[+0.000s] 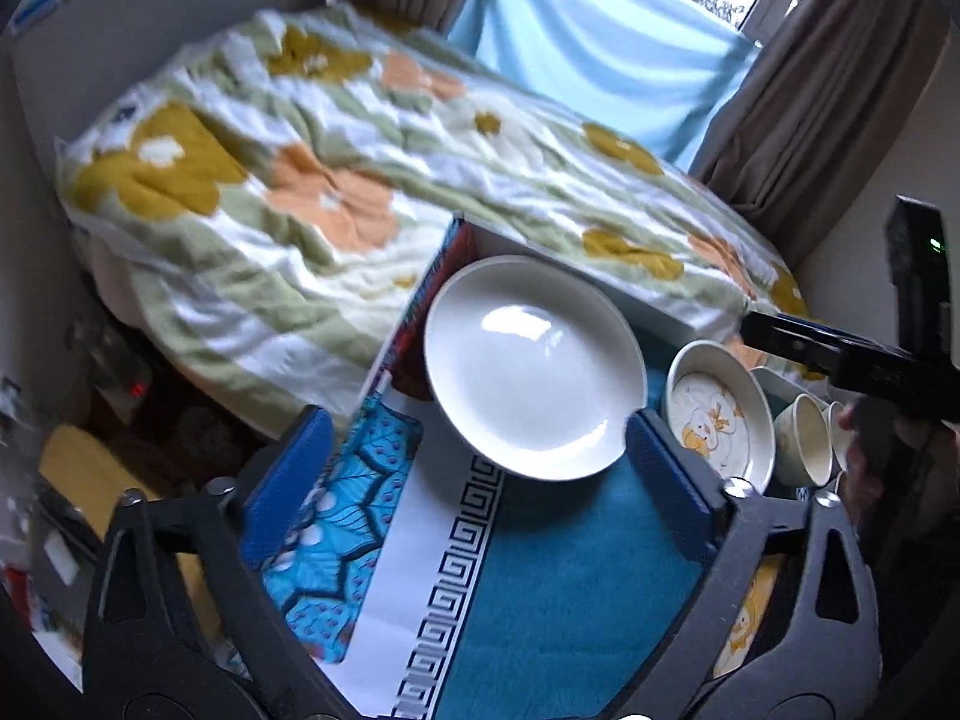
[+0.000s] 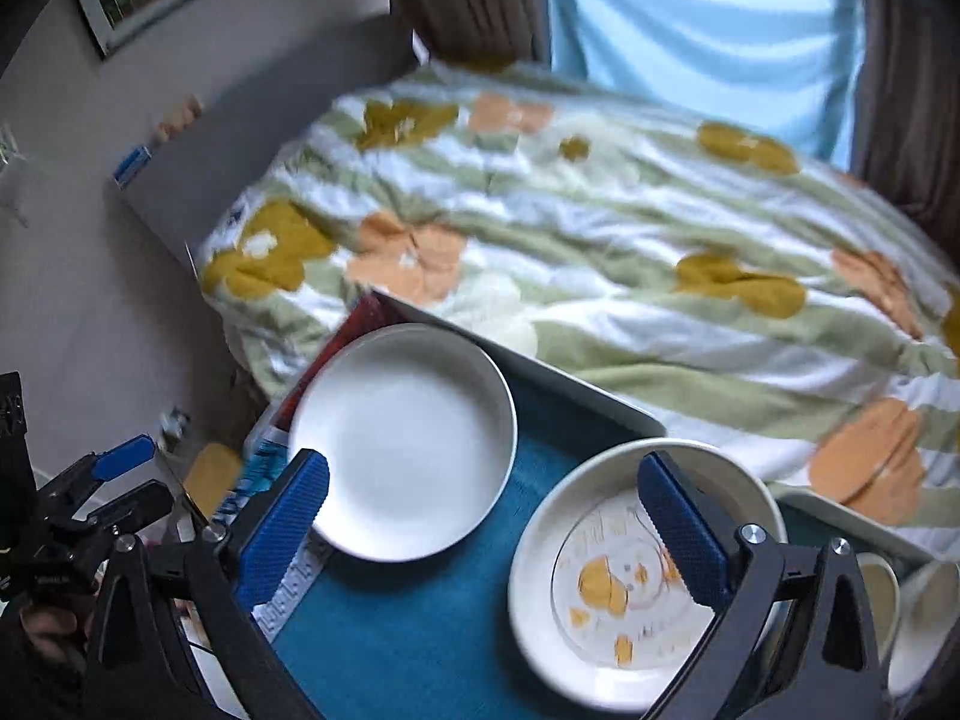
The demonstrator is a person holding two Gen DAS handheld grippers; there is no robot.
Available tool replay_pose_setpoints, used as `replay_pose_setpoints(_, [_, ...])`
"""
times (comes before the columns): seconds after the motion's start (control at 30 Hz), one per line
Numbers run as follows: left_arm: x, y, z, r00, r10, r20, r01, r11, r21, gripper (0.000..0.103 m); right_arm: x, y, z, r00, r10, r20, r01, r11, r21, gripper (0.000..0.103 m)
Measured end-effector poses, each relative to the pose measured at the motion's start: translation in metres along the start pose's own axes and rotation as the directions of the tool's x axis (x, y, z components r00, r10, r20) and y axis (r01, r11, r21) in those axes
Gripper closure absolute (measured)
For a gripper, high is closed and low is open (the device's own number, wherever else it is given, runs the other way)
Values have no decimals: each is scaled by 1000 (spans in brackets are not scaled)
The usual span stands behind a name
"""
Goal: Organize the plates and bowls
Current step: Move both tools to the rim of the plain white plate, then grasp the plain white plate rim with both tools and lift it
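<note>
Two dishes upright on bench [image 2: 420, 630]: plain white plate [image 1: 534, 366], duck-print bowl [image 2: 630, 570]. Probably two cups [image 1: 807, 438], mouths sideways. Left gripper [image 1: 480, 468], right gripper [image 2: 480, 516]: fingers spread, empty.

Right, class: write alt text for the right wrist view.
An open blue-padded right gripper hovers over a plain white round plate and a white duck-patterned plate on a teal cloth, beside a floral-quilted bed.

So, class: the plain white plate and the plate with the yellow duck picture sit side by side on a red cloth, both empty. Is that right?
Not quite. In the right wrist view the plain white plate and the duck plate sit side by side, both empty, but the cloth under them is teal blue, not red.
</note>
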State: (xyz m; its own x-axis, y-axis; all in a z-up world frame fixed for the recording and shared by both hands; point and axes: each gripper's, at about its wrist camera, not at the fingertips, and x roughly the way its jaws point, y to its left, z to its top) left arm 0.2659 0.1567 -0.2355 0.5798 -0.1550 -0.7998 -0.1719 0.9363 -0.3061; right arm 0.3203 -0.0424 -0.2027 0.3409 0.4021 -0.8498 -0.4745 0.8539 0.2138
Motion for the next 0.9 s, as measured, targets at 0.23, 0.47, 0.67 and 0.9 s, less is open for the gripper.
replay_pose_setpoints(0.23, [69,5,0,994,-13,-105,8,999,-43,43,90,-19,9,980,54,-190,-62,997,-36,43])
replay_pose_setpoints(0.47, [104,6,1,990,12,-141,-21,998,-63,60,122,-24,11,966,85,-246,-105,992,-71,69])
replay_pose_setpoints(0.67, [113,10,3,987,64,-146,-73,996,-56,78,129,-26,10,957,115,-267,-141,987,-78,82])
replay_pose_setpoints(0.9, [117,15,3,983,119,-137,-125,992,-34,92,131,-25,8,961,110,-252,-136,987,-86,87])
